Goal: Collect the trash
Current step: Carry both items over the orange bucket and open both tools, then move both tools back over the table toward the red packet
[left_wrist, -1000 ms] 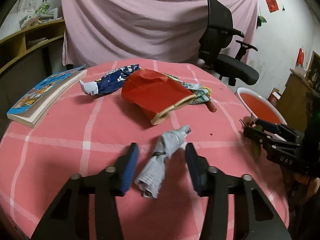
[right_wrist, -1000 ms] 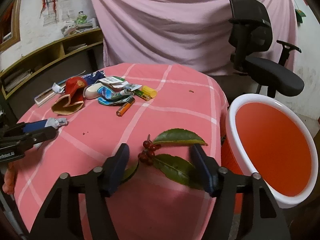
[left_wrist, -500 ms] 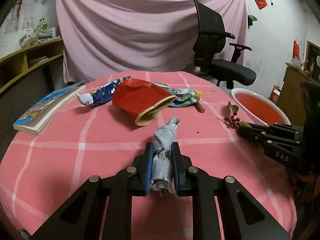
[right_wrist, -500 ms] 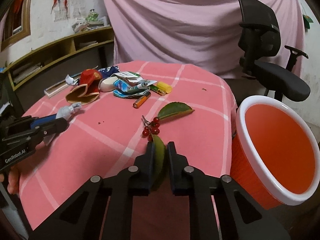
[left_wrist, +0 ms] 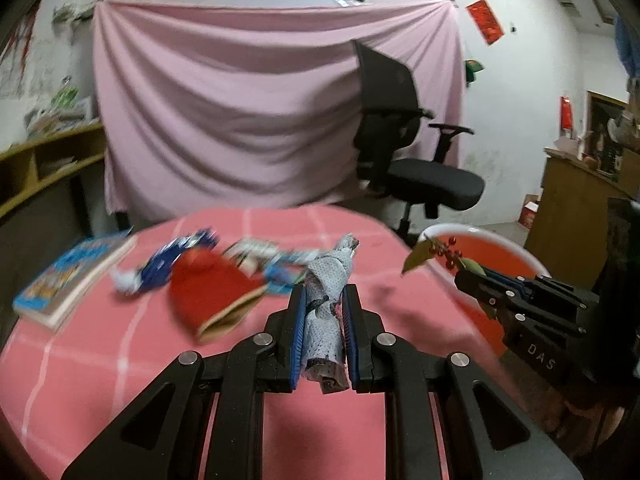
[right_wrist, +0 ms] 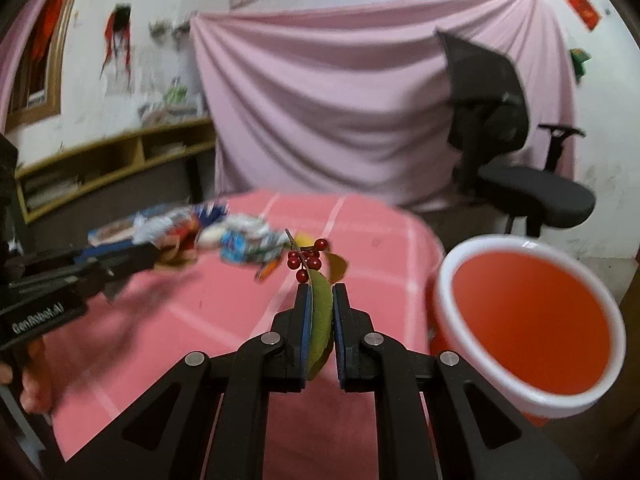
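Observation:
My left gripper (left_wrist: 323, 300) is shut on a twisted grey paper wad (left_wrist: 326, 292) and holds it above the pink checked table (left_wrist: 120, 360). My right gripper (right_wrist: 319, 300) is shut on a green leaf sprig with red berries (right_wrist: 316, 304), lifted off the table, left of the red bin with a white rim (right_wrist: 524, 320). The bin (left_wrist: 480, 248) also shows in the left wrist view, with the right gripper (left_wrist: 476, 280) and its sprig (left_wrist: 440, 254) over its near rim. More trash lies on the table: a red pouch (left_wrist: 208, 292), a blue wrapper (left_wrist: 168, 264), several packets (right_wrist: 244, 240).
A book (left_wrist: 68, 276) lies at the table's left edge. A black office chair (left_wrist: 404, 160) stands behind the table before a pink curtain (left_wrist: 260, 112). Wooden shelves (right_wrist: 112, 168) run along the left wall. A wooden cabinet (left_wrist: 580, 208) stands at right.
Both grippers closed on their items, then lifted them off the table. The right gripper has carried the sprig toward the bin; the views have tilted upward.

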The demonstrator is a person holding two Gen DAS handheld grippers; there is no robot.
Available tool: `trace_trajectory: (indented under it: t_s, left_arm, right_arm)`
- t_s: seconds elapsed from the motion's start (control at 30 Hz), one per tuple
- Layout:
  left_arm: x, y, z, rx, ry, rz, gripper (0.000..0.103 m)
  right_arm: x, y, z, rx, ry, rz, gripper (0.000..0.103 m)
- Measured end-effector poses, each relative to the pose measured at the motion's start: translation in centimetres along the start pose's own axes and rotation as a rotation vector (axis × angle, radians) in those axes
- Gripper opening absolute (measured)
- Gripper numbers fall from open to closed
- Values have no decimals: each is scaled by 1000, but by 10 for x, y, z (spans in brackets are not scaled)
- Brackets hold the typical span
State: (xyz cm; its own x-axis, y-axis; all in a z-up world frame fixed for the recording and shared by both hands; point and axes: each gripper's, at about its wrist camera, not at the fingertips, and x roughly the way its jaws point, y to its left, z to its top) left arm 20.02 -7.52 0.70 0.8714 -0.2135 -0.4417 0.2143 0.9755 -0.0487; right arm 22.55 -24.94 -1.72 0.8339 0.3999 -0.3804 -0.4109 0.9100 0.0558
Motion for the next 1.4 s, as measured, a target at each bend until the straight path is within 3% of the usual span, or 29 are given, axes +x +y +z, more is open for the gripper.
trace_trajectory:
  t_s: [0.2,0.43,0.57,0.67,1.03,1.1,1.17,1.2,1.4]
  left_arm:
    - [15,-33,36,38,-51,-65,15]
    - [59,-82,68,39,-8,-195,15]
    - [93,-112,74,72,90,-243,15]
    - [112,-128,72,83,145,-275,15]
    - [169,-155,63,80,327,-259,15]
    - [175,-156,62,79,351,-250,19]
    - [176,-155,61,76,360,-239,38]
    - [174,-152,60,64,358,-244,41]
    - [161,-143,63,30,325,-231,42]
  right_arm:
    - [-27,-35,16,95,-145,-88,8]
    - [-42,-95,17,239,-194,-246,9]
    - [-39,-128,9,336,-148,-310,9]
    - [-28,-151,0,412,-60,-333,9]
    - [-17,-193,-28,560,89,-352,13]
    - [-19,-199,-34,602,102,-360,18]
    - [-21,-204,-37,633,109,-359,28]
    - [-22,-205,-39,639,110,-358,28]
    - [-25,-203,-37,625,102,-355,28]
